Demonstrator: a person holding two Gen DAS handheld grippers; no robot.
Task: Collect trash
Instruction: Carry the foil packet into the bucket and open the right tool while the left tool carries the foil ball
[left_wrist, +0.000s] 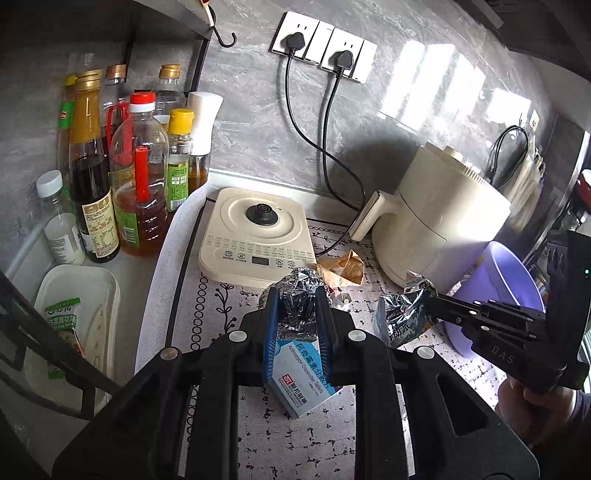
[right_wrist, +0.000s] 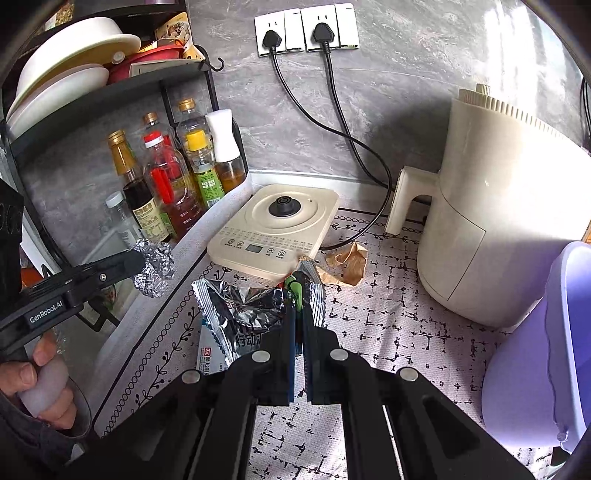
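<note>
Standing right by the counter here: both hands are loaded. The left gripper (left_wrist: 295, 314) has its blue pads clamped around a crumpled ball of silver foil (left_wrist: 297, 295), dead centre of the left wrist view. The right gripper (right_wrist: 298, 314) is pinched almost fully closed on the edge of a torn silver snack wrapper with black lettering (right_wrist: 240, 314), which hangs off to the left of the jaws in the right wrist view.

Still lying on the patterned white mat (right_wrist: 388, 332): a blue and white tablet box (left_wrist: 306, 380) under the left gripper, and a scrunched brown paper scrap (right_wrist: 347, 264) mid-frame beside the cream kettle base (right_wrist: 277, 225).

The lavender plastic bin (right_wrist: 546, 350) sits at the right edge, next to the cream air fryer (right_wrist: 498, 221).

What worries me:
- The wrapper is held by a thin edge only, so a quick swing could pull it free short of the bin.
- Foil crushes, so that ball could go loose in the pads.
- The right gripper is nearer the bin, so if both go at once they could bump.
- I can't tell from here how wide the bin's mouth is, so a drop might catch the rim.
</note>
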